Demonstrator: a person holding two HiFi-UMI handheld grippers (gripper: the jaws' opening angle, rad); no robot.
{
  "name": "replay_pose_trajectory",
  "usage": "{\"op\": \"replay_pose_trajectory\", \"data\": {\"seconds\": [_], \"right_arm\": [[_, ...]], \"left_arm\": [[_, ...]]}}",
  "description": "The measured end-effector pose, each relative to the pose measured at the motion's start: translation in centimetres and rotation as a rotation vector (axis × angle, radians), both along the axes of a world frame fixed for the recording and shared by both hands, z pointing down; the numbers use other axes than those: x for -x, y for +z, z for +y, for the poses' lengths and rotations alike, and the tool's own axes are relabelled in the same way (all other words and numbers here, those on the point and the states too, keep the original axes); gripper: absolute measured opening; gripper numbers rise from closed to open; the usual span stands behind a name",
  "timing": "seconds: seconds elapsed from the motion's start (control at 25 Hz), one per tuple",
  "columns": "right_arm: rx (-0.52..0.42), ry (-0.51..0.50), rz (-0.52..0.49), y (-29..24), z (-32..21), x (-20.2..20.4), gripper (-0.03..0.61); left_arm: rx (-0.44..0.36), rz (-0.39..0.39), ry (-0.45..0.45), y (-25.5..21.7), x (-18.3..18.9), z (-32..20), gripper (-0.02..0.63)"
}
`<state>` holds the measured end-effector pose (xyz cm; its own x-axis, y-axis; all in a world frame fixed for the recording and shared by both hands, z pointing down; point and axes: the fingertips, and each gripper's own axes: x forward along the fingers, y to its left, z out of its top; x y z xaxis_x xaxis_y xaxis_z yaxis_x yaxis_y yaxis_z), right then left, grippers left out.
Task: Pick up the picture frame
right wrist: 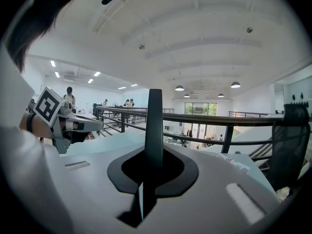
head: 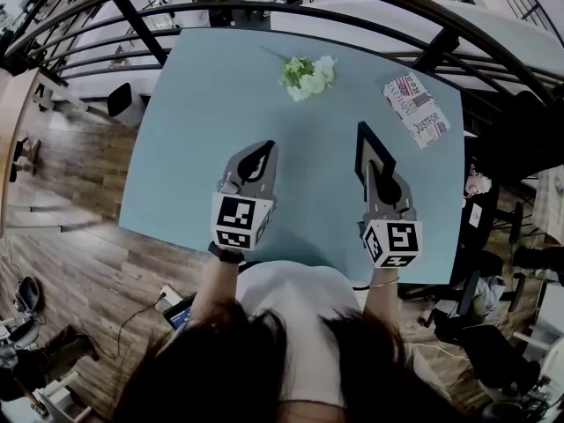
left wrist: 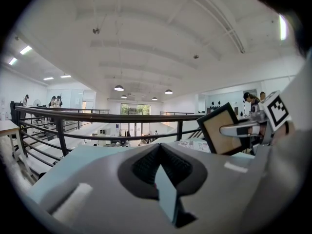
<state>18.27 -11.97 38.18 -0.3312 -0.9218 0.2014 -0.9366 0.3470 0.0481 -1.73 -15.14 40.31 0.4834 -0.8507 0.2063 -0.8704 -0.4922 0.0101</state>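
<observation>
Above pale blue desk [head: 185,130] by black railing [head: 141,26], grips picture frame [head: 372,146] edge-on in clenched right tool [head: 374,173] at 3 o'clock, with left tool [head: 263,150] clamped empty at 9 o'clock; seems lifted clear, so calls next only for steady, level hold.

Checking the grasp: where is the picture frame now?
Head view: the picture frame is clamped upright in the right gripper, above the table's near right side, beside the left gripper.
</observation>
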Motion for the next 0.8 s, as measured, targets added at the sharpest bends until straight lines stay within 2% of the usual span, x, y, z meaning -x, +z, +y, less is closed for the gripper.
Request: {"op": "replay_pose_trajectory", "data": {"seconds": [0.8], "right_arm": [[0.024, 0.004, 0.0, 0.96, -0.25, 0.09, 0.012]], "left_arm": [[0.004, 0.002, -0.001, 0.17, 0.21, -0.28, 0.057]]}}
